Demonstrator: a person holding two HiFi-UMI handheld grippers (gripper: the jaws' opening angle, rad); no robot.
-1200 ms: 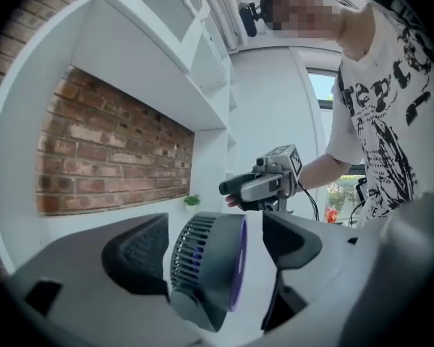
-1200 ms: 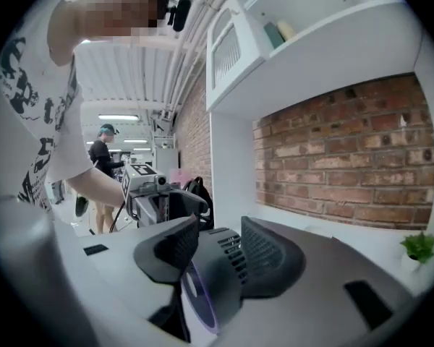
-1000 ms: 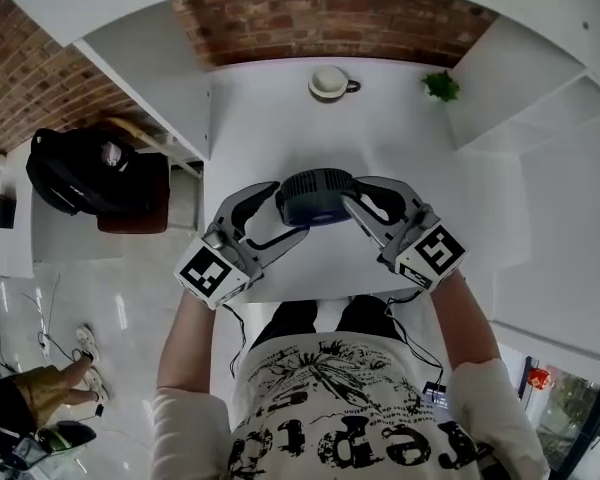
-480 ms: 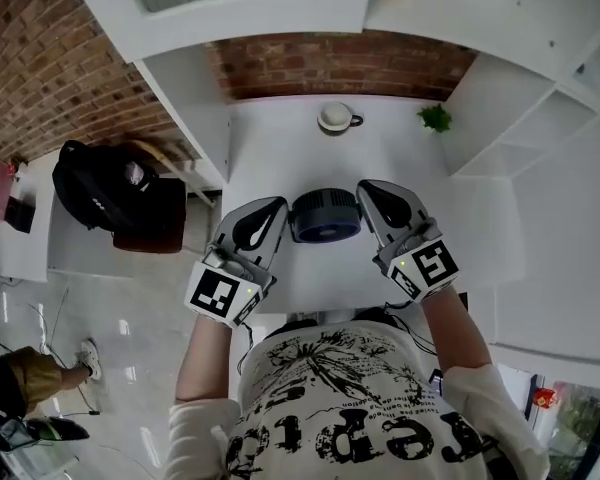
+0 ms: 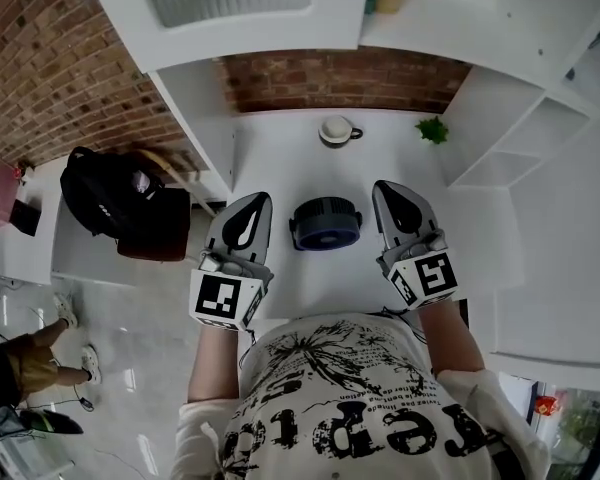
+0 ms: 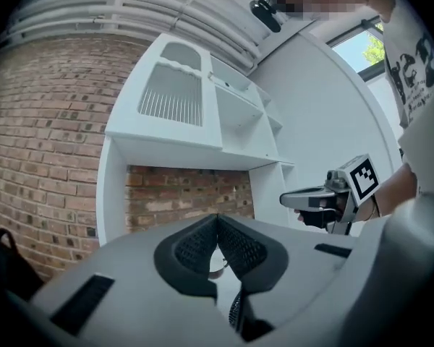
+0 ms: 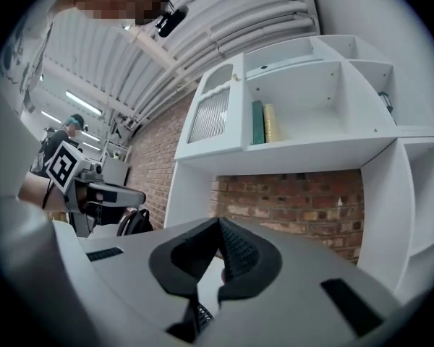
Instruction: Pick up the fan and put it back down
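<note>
Jaws fully closed on both sides, nothing gripped. We see L gripper [image 5: 250, 203] and R gripper [image 5: 387, 193] held up either side of the fan [image 5: 325, 224], both clear of it. It sits on white worktop [image 5: 280, 153] betw. them; mug [image 5: 335, 130] + small plant [image 5: 432, 129] at back.
</note>
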